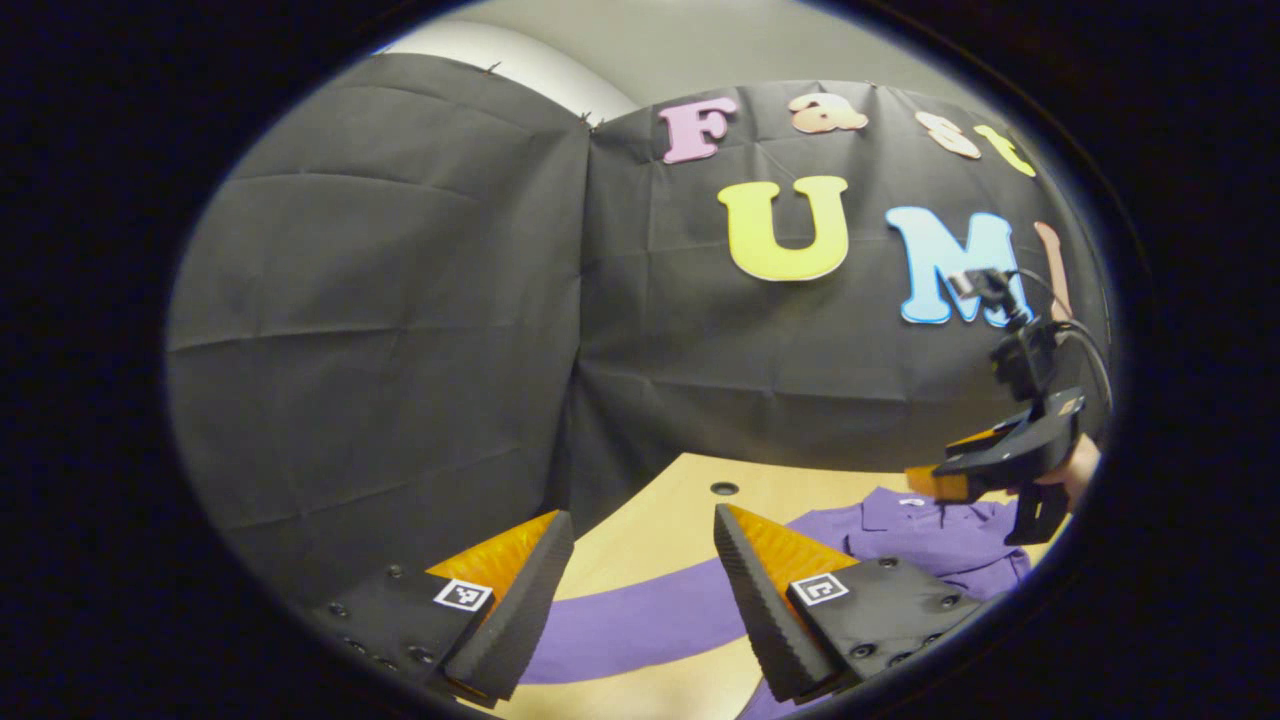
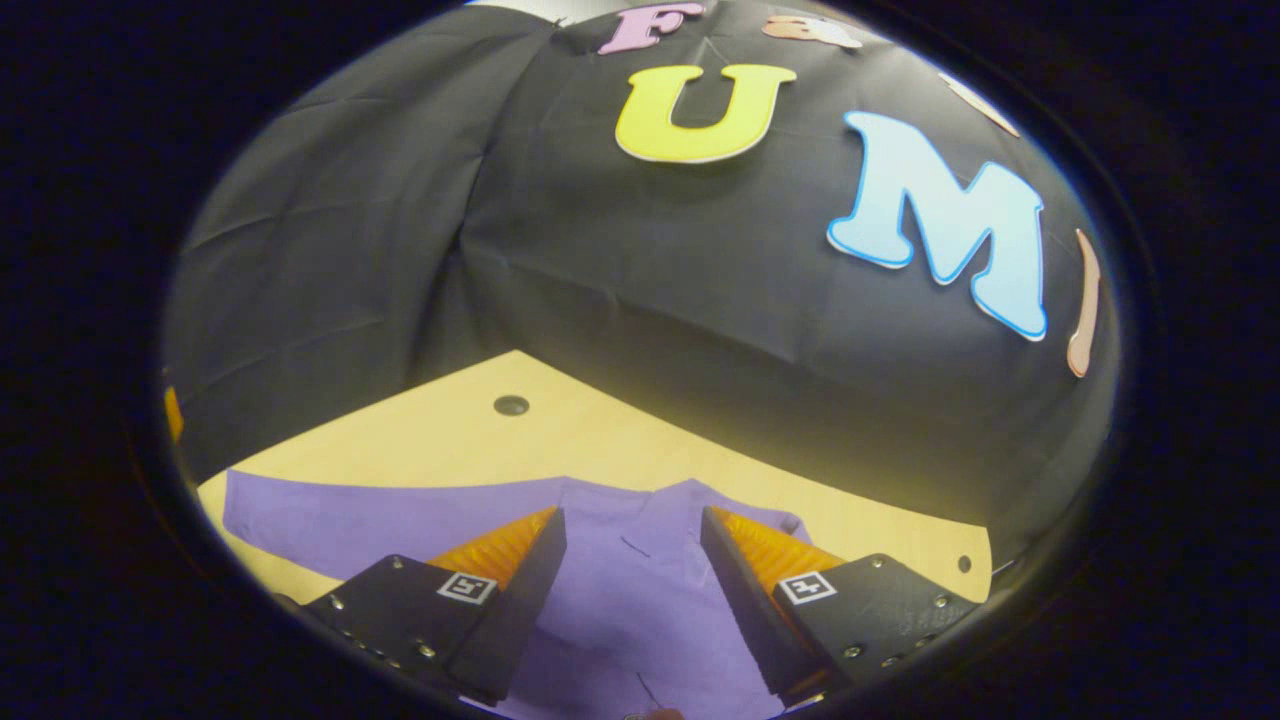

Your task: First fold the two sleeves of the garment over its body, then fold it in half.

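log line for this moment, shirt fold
stage: pre-fold | shirt: flat on table, sleeve out | left gripper: open | right gripper: open

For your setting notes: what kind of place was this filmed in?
Probably a staged recording booth, not a home. A black cloth wall hangs behind a bare wooden table, a purple shirt lies spread flat on it, and a hand holds the right gripper.

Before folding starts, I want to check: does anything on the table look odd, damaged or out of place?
Nothing stands out. The purple garment lies flat on the wooden table, one sleeve stretched out, unfolded. Left gripper and right gripper are open above it.
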A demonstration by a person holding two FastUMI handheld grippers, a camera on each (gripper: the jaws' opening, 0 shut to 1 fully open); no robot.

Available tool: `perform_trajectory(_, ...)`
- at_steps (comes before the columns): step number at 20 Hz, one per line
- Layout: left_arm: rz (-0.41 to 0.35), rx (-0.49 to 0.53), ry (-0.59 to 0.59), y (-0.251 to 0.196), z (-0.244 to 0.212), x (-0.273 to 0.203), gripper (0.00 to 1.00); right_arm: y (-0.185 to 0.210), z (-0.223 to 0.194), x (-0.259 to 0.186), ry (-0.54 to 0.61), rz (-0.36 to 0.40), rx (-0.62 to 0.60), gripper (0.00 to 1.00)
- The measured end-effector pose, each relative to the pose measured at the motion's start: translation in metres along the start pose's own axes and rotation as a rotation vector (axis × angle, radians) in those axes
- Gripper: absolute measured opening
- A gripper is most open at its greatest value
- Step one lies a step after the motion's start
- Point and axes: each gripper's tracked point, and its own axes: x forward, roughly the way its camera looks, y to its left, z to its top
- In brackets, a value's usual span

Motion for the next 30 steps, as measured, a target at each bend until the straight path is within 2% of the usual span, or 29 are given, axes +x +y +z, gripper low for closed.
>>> perform_trajectory(3,0.080,-0.015,0.062,0.030,-0.031,0.012,0.94,-0.005,0.024,-0.029,-0.066,-0.010,0.024,0.87)
perform_trajectory(7,0.235,-0.059,0.202,0.085,-0.088,0.022,0.93,-0.011,0.042,-0.070,-0.129,-0.019,0.033,0.87)
perform_trajectory(9,0.294,-0.070,0.261,0.106,-0.113,0.019,0.94,-0.018,0.042,-0.087,-0.148,-0.032,0.024,0.89)
perform_trajectory(10,0.316,-0.085,0.286,0.113,-0.122,0.019,0.93,-0.023,0.038,-0.094,-0.146,-0.040,0.015,0.87)
perform_trajectory(14,0.381,-0.134,0.386,0.132,-0.163,0.029,0.93,-0.033,0.027,-0.117,-0.144,-0.042,0.024,0.87)
perform_trajectory(21,0.431,-0.179,0.540,0.140,-0.217,0.025,0.94,-0.053,0.006,-0.140,-0.116,-0.047,0.088,0.89)
perform_trajectory(22,0.446,-0.176,0.562,0.143,-0.221,0.022,0.94,-0.056,0.004,-0.142,-0.112,-0.049,0.093,0.87)
perform_trajectory(26,0.442,-0.159,0.542,0.140,-0.223,0.026,0.94,-0.064,-0.006,-0.149,-0.095,-0.051,0.123,0.87)
perform_trajectory(29,0.432,-0.148,0.528,0.135,-0.221,0.026,0.89,-0.069,-0.011,-0.154,-0.094,-0.054,0.145,0.87)
perform_trajectory(30,0.408,-0.141,0.527,0.132,-0.223,0.029,0.80,-0.070,-0.013,-0.155,-0.092,-0.055,0.150,0.87)
